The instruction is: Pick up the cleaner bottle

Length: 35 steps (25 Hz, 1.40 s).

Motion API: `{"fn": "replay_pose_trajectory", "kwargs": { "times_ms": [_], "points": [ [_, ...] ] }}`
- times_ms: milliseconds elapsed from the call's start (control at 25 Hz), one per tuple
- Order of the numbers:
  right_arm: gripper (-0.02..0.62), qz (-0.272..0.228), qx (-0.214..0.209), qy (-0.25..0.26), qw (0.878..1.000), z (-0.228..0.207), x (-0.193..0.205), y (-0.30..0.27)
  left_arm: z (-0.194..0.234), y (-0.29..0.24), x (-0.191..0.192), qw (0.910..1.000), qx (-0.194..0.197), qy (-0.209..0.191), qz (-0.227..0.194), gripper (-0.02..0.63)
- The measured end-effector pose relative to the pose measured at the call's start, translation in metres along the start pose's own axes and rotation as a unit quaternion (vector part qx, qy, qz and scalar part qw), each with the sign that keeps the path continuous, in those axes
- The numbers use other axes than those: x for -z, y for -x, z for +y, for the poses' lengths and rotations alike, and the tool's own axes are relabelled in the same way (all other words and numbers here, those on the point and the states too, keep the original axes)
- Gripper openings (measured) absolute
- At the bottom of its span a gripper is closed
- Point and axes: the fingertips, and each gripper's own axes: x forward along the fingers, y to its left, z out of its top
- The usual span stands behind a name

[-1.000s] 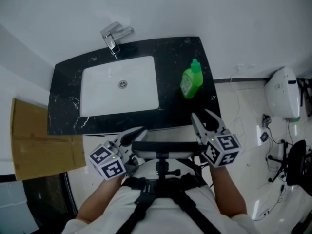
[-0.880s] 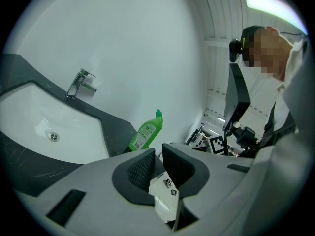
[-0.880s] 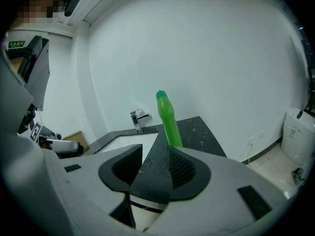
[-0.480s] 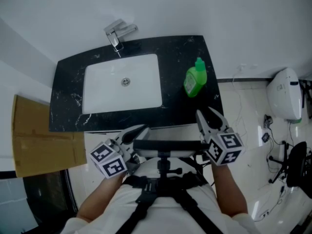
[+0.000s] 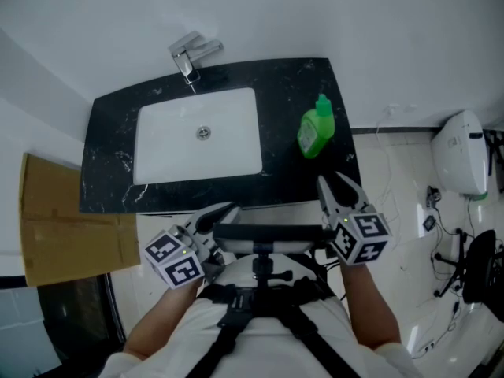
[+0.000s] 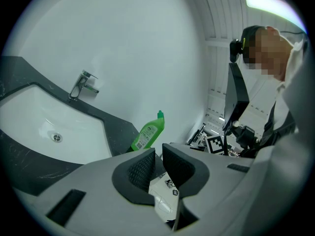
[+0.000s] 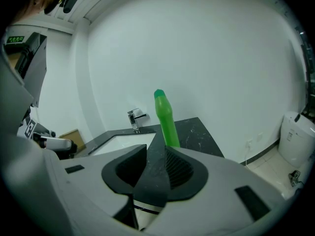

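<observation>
The green cleaner bottle (image 5: pixel 316 132) stands upright on the right end of the black marble counter (image 5: pixel 110 179), beside the white sink (image 5: pixel 197 144). It also shows in the left gripper view (image 6: pixel 146 134) and straight ahead in the right gripper view (image 7: pixel 167 119). My right gripper (image 5: pixel 334 183) (image 7: pixel 155 154) hovers off the counter's front edge, short of the bottle. Its jaws have just been closing, a gap remains and nothing is between them. My left gripper (image 5: pixel 224 209) (image 6: pixel 157 156) stays low in front of the counter, jaws nearly together with a slim gap, holding nothing.
A chrome faucet (image 5: pixel 189 57) sits behind the sink against the white wall. Flat cardboard (image 5: pixel 63 227) lies left of the counter. A white container (image 5: pixel 461 152), cables and a black chair (image 5: pixel 476 266) stand on the tiled floor to the right.
The right gripper's jaws have narrowed. The head view has shifted slightly, so the counter and bottle sit a little further right. Both hands stay in place.
</observation>
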Motion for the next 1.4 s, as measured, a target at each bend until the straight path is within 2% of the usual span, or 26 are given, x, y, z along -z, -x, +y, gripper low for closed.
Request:
{"fn": "replay_pose_trajectory", "kwargs": {
  "times_ms": [720,1400],
  "points": [
    [0.103,0.017,0.029,0.048,0.998,-0.02,0.016,-0.034,0.009,0.009,-0.003,0.9998,-0.02,-0.005,-0.001,0.044],
    [0.212,0.031,0.047,0.081,0.995,-0.036,0.035,-0.077,0.019,0.014,-0.01,0.9993,-0.035,-0.009,-0.006,0.044]
  ]
}}
